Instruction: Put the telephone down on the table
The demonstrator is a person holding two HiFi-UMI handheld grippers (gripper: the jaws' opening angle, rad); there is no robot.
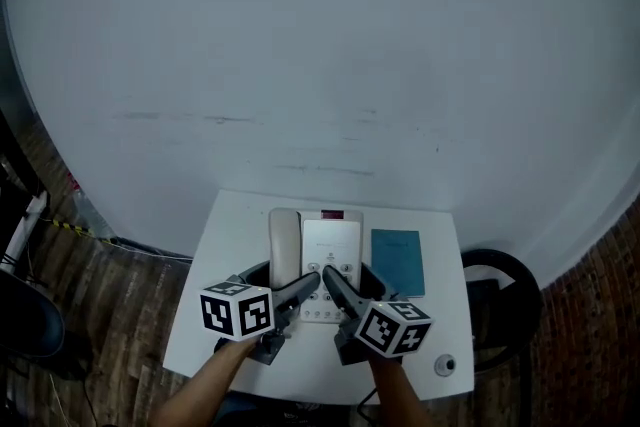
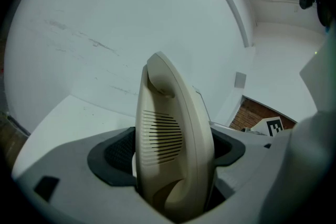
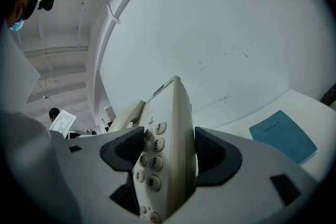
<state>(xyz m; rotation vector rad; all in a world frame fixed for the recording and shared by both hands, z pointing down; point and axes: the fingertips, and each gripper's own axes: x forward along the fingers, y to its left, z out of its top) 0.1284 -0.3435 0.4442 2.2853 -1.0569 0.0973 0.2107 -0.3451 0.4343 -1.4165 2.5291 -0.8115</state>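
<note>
A cream telephone (image 1: pixel 330 245) with its handset (image 1: pixel 284 245) on the left lies over the small white table (image 1: pixel 230 245), near end toward me. My left gripper (image 1: pixel 308 283) is shut on the handset side; the handset (image 2: pixel 168 149) fills the gap between its dark pads. Across the keypad edge of the telephone (image 3: pixel 170 128), my right gripper (image 1: pixel 330 277) is shut. I cannot tell whether the phone's underside touches the table.
A blue booklet (image 1: pixel 398 261) lies right of the phone, also visible as the booklet (image 3: pixel 283 136). A small round white object (image 1: pixel 445 365) sits at the table's near right corner. A black round frame (image 1: pixel 505 285) stands right of the table; a white wall rises behind.
</note>
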